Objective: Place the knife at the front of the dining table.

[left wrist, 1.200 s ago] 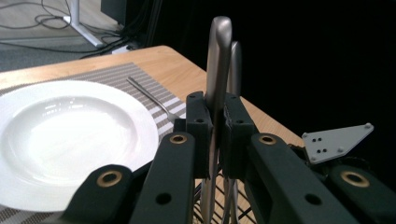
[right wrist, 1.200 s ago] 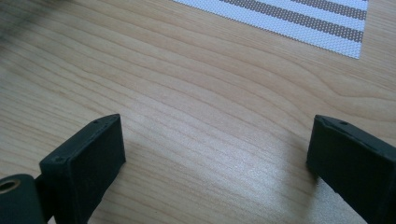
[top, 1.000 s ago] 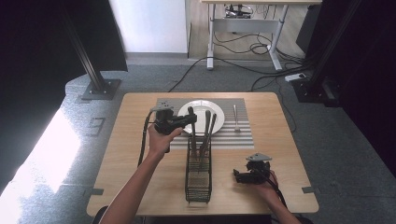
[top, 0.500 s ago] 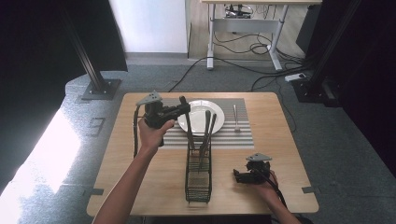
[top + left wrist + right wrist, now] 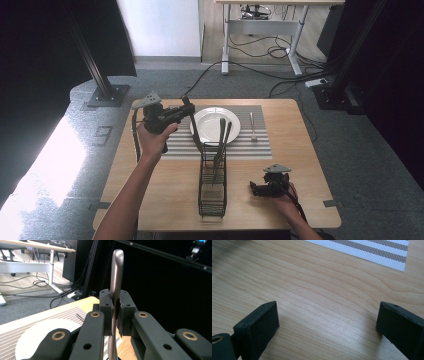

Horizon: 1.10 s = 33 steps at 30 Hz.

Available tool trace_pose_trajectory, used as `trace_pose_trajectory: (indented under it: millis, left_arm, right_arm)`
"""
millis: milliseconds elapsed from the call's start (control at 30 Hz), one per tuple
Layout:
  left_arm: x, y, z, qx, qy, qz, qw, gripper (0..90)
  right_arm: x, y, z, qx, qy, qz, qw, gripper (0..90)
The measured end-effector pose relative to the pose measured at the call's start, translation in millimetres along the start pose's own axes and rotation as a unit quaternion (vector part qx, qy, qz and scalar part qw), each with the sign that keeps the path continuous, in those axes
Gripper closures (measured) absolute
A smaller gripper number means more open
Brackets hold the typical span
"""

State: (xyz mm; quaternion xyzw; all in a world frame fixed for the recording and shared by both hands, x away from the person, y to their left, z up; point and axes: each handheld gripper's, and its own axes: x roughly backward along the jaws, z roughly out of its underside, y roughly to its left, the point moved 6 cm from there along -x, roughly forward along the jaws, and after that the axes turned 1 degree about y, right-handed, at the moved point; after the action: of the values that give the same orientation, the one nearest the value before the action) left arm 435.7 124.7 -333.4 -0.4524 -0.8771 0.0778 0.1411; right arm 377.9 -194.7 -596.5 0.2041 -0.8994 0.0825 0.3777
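White plate (image 5: 210, 122), grey-striped placemat (image 5: 255, 145), black basket (image 5: 212, 187)

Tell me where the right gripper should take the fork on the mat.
Grip the fork across its slim handle, near the middle, coming straight down from above. It lies flat on the striped mat right of the plate, so only a top approach gets both jaws beside it. The right gripper is already open.

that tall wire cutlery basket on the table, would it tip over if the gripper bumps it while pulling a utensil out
Quite possibly. The wire basket is tall and narrow, made of thin open wire, so it looks light. Two utensils lean out above its rim, raising the weight. The left gripper is shut on a utensil handle, whose lower end looks close to the rim.
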Motion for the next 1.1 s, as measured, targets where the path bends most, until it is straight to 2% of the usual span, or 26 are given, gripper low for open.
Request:
trace_pose_trajectory:
  millis: [200, 333, 567, 667, 800, 1100]
  left_arm:
    - [11.8, 0.3, -9.6, -0.001, -0.016, -0.001, 0.9999, 83.6]
    - [20.4, 2.2, -15.8, -0.009, -0.022, -0.01, 0.9997, 83.6]
    - [28.4, 9.8, -14.9, -0.017, -0.016, -0.031, 0.9992, 83.6]
    - [28.1, 12.3, -9.9, -0.02, -0.007, -0.039, 0.999, 83.6]
    - [24.4, 16.5, 0.2, -0.028, 0.013, -0.061, 0.9977, 83.6]
    - [14.6, 30.8, 27.0, -0.02, 0.05, -0.087, 0.9948, 83.6]
  right_arm:
    - [-0.2, 0.1, -0.1, 0.0, -0.001, 0.0, 1.0, 4.3]
    - [-0.1, 0.1, 0.0, 0.0, 0.0, 0.0, 1.0, 4.3]
    - [-0.2, 0.2, -0.1, -0.001, -0.001, 0.0, 1.0, 4.3]
    - [-0.2, 0.2, -0.1, -0.001, -0.001, 0.0, 1.0, 4.4]
    - [-0.2, 0.2, -0.1, 0.0, -0.001, 0.0, 1.0, 4.4]
    - [-0.3, 0.1, -0.2, 0.0, -0.002, 0.0, 1.0, 4.3]
